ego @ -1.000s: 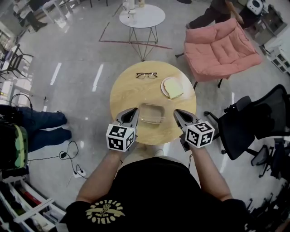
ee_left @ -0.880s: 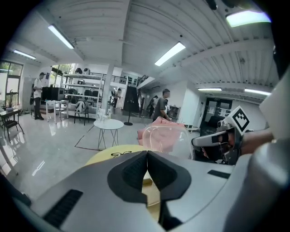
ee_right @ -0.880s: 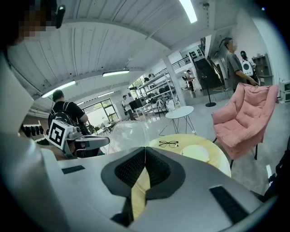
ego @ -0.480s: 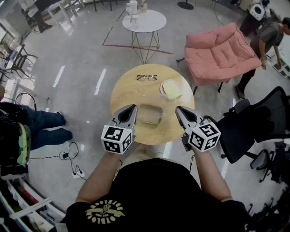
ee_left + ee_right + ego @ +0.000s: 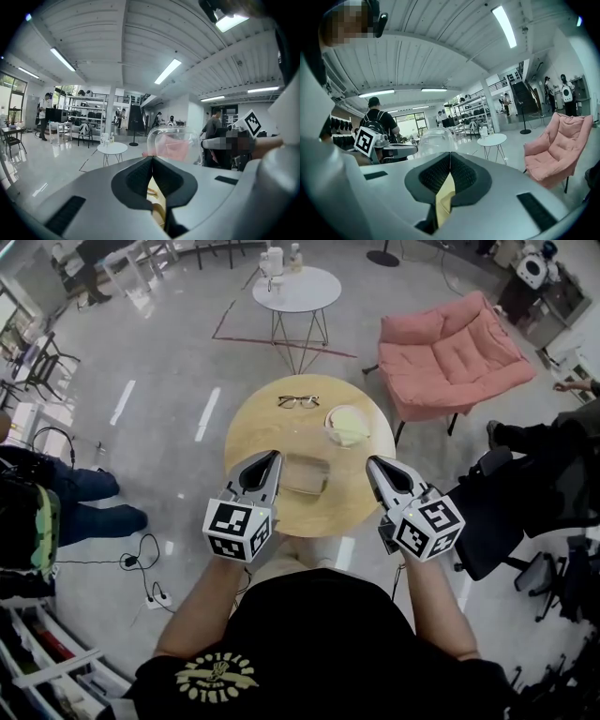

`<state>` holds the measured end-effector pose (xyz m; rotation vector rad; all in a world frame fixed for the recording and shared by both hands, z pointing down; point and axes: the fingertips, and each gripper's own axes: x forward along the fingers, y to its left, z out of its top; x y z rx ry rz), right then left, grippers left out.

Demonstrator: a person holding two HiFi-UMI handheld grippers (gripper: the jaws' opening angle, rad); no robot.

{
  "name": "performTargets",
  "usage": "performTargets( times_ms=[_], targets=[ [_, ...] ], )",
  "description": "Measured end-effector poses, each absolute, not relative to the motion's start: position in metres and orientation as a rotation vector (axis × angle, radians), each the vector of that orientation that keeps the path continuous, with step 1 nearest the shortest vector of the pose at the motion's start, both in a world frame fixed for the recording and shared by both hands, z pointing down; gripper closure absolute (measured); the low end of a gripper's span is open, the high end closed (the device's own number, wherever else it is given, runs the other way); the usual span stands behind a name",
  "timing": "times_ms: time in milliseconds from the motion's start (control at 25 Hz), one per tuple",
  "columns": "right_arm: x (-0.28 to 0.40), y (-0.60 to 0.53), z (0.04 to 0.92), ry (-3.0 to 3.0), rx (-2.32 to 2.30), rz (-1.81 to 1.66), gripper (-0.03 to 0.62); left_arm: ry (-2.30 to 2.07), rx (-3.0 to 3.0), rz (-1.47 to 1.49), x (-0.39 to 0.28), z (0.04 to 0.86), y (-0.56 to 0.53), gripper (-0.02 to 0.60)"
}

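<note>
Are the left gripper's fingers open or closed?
Shut. The left gripper has its fingers pressed together at the tips, with nothing between them.

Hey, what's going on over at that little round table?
A person stands at a round wooden table with a gripper in each hand. The left gripper and the right gripper hover on either side of a clear plastic container, both shut and holding nothing. Farther back lie a pair of glasses and a plate with what looks like bread.
</note>
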<state>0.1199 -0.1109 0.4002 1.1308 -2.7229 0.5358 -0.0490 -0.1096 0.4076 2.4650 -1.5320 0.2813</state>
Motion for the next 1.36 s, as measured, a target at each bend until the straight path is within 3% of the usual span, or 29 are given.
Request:
performTargets(
  times_ms=[400, 1360],
  targets=[
    [0.126, -0.097, 0.367, -2.767, 1.115, 0.379, 0.579, -1.590, 2.537, 0.268, -0.041, 0.371, -0.093, 0.565],
    [0.140, -0.080, 0.353, -2.824, 1.096, 0.406, 0.579, -1.640, 2.530, 0.309, -0.027, 0.352, -0.065, 0.565]
  ],
)
